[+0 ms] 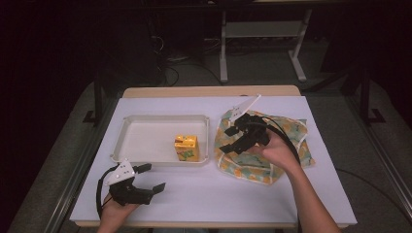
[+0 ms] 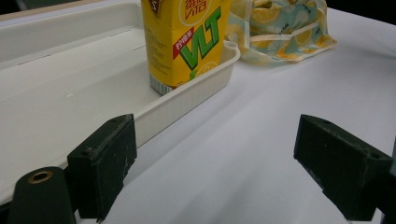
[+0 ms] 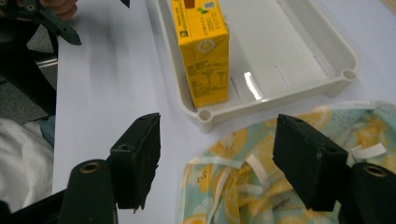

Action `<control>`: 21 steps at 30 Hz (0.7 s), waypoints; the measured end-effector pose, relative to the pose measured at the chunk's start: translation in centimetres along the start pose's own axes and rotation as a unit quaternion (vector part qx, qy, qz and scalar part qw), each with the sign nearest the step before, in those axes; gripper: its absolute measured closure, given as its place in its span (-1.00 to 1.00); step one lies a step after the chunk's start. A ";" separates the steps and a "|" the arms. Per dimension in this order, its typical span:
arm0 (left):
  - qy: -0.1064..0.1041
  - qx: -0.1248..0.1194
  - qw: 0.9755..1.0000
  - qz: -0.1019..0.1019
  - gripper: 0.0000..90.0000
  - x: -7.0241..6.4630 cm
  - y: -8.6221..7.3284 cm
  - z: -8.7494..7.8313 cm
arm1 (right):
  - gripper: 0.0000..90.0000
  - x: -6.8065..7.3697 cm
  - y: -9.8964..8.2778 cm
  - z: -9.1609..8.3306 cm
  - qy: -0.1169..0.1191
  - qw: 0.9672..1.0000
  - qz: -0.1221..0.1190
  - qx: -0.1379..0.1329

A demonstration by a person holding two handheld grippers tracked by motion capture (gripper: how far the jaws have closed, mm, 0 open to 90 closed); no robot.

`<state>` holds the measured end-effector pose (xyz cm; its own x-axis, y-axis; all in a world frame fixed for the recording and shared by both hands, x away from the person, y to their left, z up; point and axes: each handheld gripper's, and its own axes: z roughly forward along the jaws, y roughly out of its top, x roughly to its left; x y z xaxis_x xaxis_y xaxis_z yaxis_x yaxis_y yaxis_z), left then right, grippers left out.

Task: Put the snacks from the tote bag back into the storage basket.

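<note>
With my right gripper [image 1: 232, 139] hovering unclenched over the limp fruit-print cloth [image 1: 286, 133] beside the tray [image 1: 121, 138], I judge it light and floppy, best pinched at a folded edge, while my left gripper [image 1: 151, 177] sits released

- High view: fixed above near edge of bench [image 1: 204, 199], facing forward and down, far enough to take in the whole top plus floor beyond.
- Left gripper view: low over bench, close, looking along own jaws toward white tray [image 2: 187, 100] and yellow carton [image 2: 184, 42].
- Right gripper view: higher, angled down, close.
- Shared by all three: tray, carton, patterned cloth [image 3: 261, 186].
</note>
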<state>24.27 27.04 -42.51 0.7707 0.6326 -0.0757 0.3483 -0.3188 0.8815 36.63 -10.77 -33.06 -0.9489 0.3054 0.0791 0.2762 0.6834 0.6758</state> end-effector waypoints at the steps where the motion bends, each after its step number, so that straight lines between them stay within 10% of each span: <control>1: 0.000 0.000 1.000 0.001 -0.71 0.0 0.0 0.0 | -0.30 0.0 -0.3 -0.1 -0.002 1.000 0.002 0.000; 21: 0.001 -0.002 1.000 -0.002 -0.71 -0.1 0.0 0.1 | -0.30 0.6 -4.0 -1.6 -0.012 0.999 0.033 -0.008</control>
<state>24.25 26.95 -42.57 0.7686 0.6350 -0.0775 0.3490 -0.3147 0.8827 34.72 -14.36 -34.58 -0.9250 0.3648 0.1062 0.3351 0.6515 0.6807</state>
